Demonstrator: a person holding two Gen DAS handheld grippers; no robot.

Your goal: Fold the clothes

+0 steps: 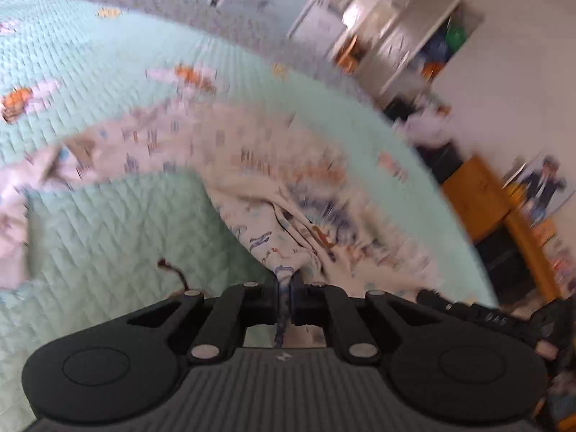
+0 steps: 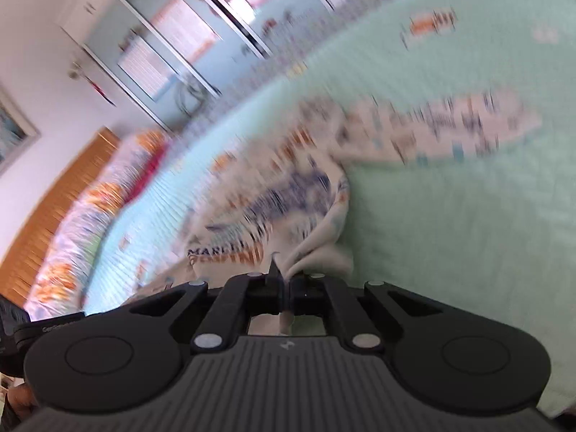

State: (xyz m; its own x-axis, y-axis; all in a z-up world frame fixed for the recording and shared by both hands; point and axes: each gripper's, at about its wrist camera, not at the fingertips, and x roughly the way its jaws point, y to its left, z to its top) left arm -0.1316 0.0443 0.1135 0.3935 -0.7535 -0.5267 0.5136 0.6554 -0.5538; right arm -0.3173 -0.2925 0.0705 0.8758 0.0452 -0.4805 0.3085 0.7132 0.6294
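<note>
Garment, left wrist view: printed child's garment (image 1: pixel 252 165) spread crumpled on the mint quilt of the bed (image 1: pixel 108 223), one sleeve trailing far left; not yet folded.
Left tool (image 1: pixel 287 288): clenched on a near edge of the cloth, fabric pinched between the pads.
Only here: orange cabinet (image 1: pixel 504 216) and white shelving (image 1: pixel 388 28) past the bed's right edge.
Garment, right wrist view: same garment (image 2: pixel 288 187), lettering near the hem, sleeve (image 2: pixel 450 126) reaching far right.
Right tool (image 2: pixel 286 284): clamped on a near fold of cloth.
Only here: wooden headboard (image 2: pixel 54 208), pillows (image 2: pixel 90 216), glass doors (image 2: pixel 172 46).
Progress: both edges gripped, likely start of first fold; all folding left.
</note>
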